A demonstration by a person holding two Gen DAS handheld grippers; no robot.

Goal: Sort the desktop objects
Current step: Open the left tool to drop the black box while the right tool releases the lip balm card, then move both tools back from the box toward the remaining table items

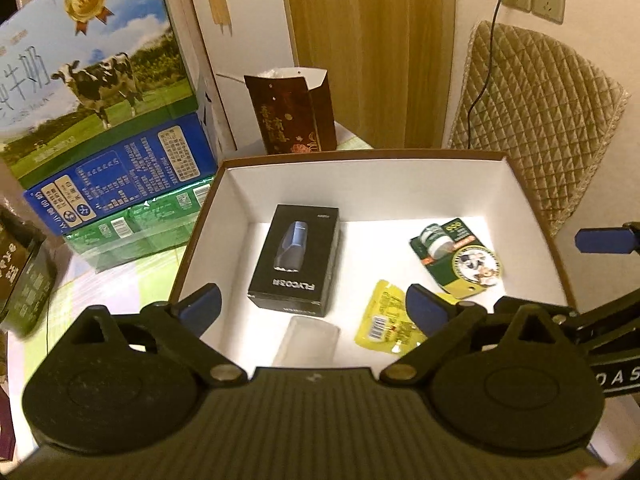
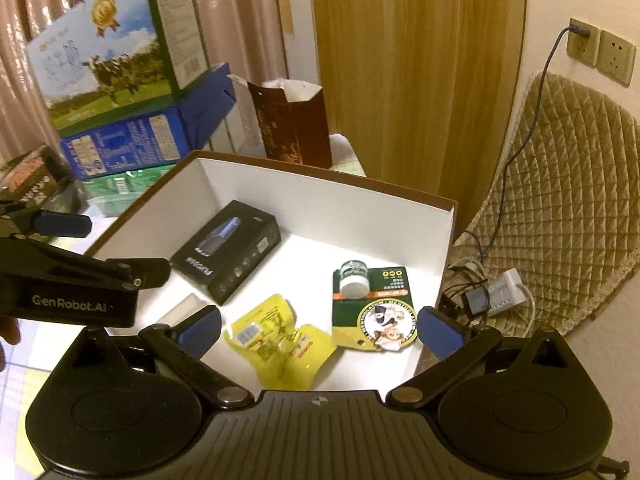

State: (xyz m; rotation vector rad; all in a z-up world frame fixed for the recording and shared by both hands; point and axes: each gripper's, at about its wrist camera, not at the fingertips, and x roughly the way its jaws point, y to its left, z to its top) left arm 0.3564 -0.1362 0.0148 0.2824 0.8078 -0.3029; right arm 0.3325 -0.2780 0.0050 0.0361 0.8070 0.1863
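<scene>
**Ana:** Grippers first; the left gripper (image 1: 312, 304) has its blue pads spread wide with nothing between them, and the right gripper (image 2: 320, 330) stands just as wide and bare; both released.

**Ben:** And what lies ahead of each?

**Ana:** Lower centre of the left view, straight ahead of the left jaws, the black rectangular shaver carton (image 1: 298, 260) lies flat in the white-lined, brown-edged cardboard box (image 1: 360, 184), long axis running away from the tool; a clear plastic piece (image 1: 308, 340) sits just below it; the crumpled yellow foil sachet (image 1: 390, 322) lies at the right pad.

**Ben:** From the right?

**Ana:** The sachet is nearest the right jaws, lower centre; the green-and-yellow blister card with a small white-capped jar (image 2: 370, 304) lies just beside it, near the box's right wall; the carton is diagonal at upper left.

**Ben:** Room?

**Ana:** I judge the floor between the items open enough; the walls crowd the card; the left tool's arm crosses the right view's left edge.
</scene>
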